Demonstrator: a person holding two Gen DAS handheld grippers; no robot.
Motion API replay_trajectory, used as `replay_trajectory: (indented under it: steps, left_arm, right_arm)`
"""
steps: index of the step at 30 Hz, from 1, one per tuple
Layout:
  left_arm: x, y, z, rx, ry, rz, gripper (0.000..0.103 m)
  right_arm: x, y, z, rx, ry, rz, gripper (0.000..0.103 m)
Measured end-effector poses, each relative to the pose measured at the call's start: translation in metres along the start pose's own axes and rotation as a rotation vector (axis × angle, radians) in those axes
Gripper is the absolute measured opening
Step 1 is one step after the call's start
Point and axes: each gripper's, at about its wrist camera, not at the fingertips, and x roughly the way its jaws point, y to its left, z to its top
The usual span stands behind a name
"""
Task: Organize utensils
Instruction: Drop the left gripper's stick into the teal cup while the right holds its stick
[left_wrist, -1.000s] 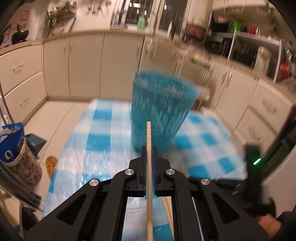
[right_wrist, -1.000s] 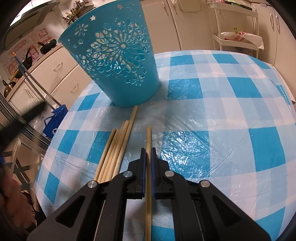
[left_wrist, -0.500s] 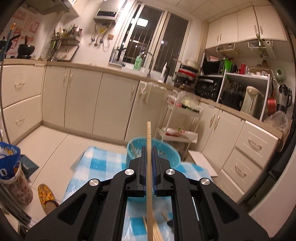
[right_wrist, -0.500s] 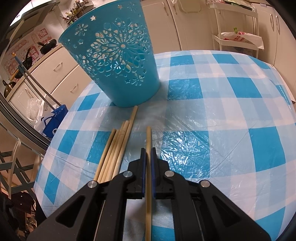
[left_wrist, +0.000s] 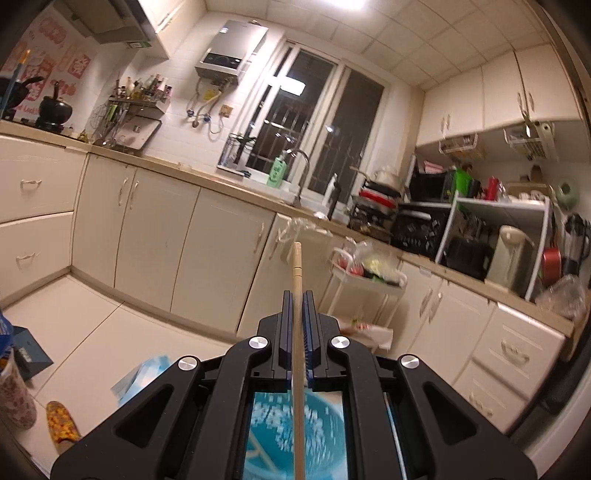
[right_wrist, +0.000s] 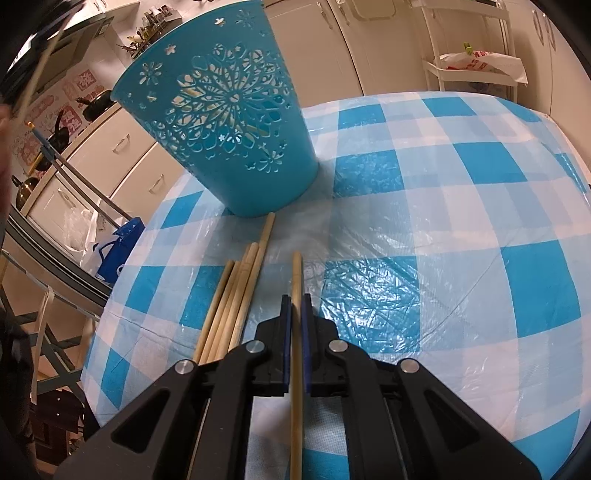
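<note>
With each tool clamped on a single chopstick, main risk: slip or swivel in so narrow a pinch. Left tool (left_wrist: 297, 295) holds chopstick (left_wrist: 296, 266) near level, high above basket (left_wrist: 295, 435); tipping too fast could miss the rim or bounce out. Right tool (right_wrist: 295, 299) holds another stick (right_wrist: 296, 273) low over surface (right_wrist: 443, 258); could nudge loose bundle (right_wrist: 236, 295) just beside it, near the basket foot. Plastic-covered blue check cloth, slick. Kitchen: cream cabinets, dark window, cluttered counters.
</note>
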Motion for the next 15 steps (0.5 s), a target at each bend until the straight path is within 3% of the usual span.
replay_trajectory:
  steps: [6, 15]
  left_arm:
    - [0.038, 0.007, 0.000, -0.056, -0.054, 0.051, 0.005]
    - [0.059, 0.012, -0.025, -0.086, -0.073, 0.101, 0.005]
  right_arm:
    - [0.000, -0.002, 0.000, 0.007, -0.001, 0.010, 0.006]
    - [0.000, -0.003, 0.000, 0.011, -0.001, 0.015, 0.006]
